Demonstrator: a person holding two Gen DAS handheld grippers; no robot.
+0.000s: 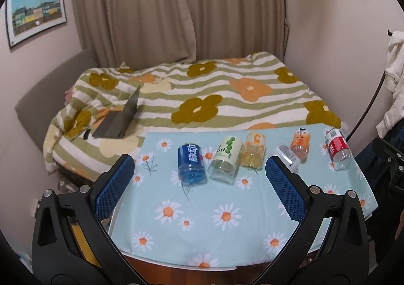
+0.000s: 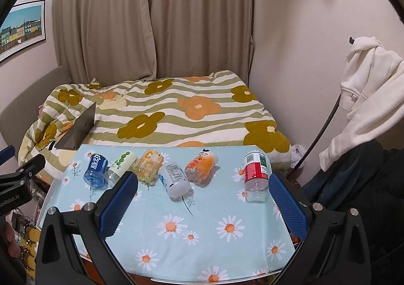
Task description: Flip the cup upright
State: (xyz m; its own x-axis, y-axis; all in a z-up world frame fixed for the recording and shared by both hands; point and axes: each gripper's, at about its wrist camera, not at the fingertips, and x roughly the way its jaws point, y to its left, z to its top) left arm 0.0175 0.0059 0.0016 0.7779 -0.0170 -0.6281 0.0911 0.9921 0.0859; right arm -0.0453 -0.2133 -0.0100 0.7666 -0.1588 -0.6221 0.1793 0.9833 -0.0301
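While both grippers hang wide apart and empty above the near edge of the daisy-print table point(image 2: 192, 254), six plastic bottles lie on their sides in a row along its far edge, none yet stood up. From the left: a blue bottle point(image 1: 190, 162), a green-dotted bottle point(image 1: 225, 160) touching it, a yellow bottle point(image 1: 253, 150), a white bottle point(image 2: 174, 177), an orange bottle point(image 2: 201, 167) and, set well apart at the right end, a red-labelled bottle point(image 2: 255, 176). The left gripper point(image 1: 199, 189) faces the blue and green pair; the right gripper point(image 2: 203, 205) has the red bottle just beside its right finger. A clean flip likely means closing across a bottle's middle, lifting clear of its neighbours, then turning the wrist until the base sits flat. These light, round bottles may roll if nudged. A striped quilt point(image 2: 176, 111) and a laptop point(image 2: 78, 131) lie beyond.
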